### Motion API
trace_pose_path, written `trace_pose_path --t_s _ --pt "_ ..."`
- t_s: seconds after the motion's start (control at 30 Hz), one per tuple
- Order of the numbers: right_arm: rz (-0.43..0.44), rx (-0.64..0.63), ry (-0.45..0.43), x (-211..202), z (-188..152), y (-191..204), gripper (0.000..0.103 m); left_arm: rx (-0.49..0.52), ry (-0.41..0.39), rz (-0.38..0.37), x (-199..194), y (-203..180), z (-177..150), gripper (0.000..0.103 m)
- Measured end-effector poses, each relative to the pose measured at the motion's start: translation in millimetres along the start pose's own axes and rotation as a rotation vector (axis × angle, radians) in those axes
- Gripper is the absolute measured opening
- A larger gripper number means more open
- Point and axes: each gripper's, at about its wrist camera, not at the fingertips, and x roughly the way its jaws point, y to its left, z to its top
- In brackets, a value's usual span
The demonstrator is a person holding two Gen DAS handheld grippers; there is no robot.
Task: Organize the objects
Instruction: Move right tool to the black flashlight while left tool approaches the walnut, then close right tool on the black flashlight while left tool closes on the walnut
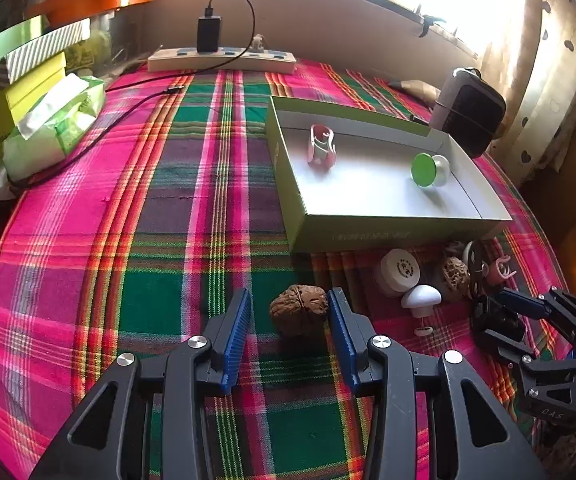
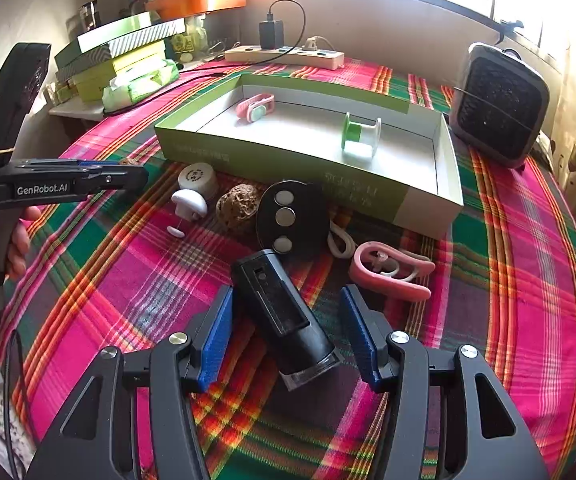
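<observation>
Item: plaid tablecloth bearing one green-walled box tray, now holding two pieces: pink clip, green spool.

Left gripper is standing open around one walnut, right pad touching.

Right gripper is gaping astride one black cylinder, pads apart from it; its lower end is blurring out.

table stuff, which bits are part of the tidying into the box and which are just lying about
Part of the job:
green box
walnut between the left gripper fingers
black cylinder between the right gripper fingers
pink clip
black oval remote
white mushroom knob

Just lying about:
power strip
small heater
tissue pack
</observation>
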Motion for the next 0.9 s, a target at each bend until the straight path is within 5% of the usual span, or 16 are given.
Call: trace_pose_path --t_s 0.33,0.47,0.67,0.9 --pt "-0.007 0.008 -0.005 0.0 0.3 0.5 0.054 0.015 -0.008 0.047 3.0 -5.3 0.8 0.037" --pt "0.000 0.012 -0.010 -0.7 0.2 0.7 0.044 0.012 -0.014 0.071 3.2 -4.3 0.3 0.026" --pt "0.022 0.005 -0.016 -1.4 0.2 4.8 0.029 0.007 -0.017 0.065 2.3 -2.4 -0.1 0.026" --pt "0.020 0.003 -0.016 -0.9 0.9 6.4 0.029 0.006 -0.015 0.065 2.5 -3.3 -0.6 0.026"
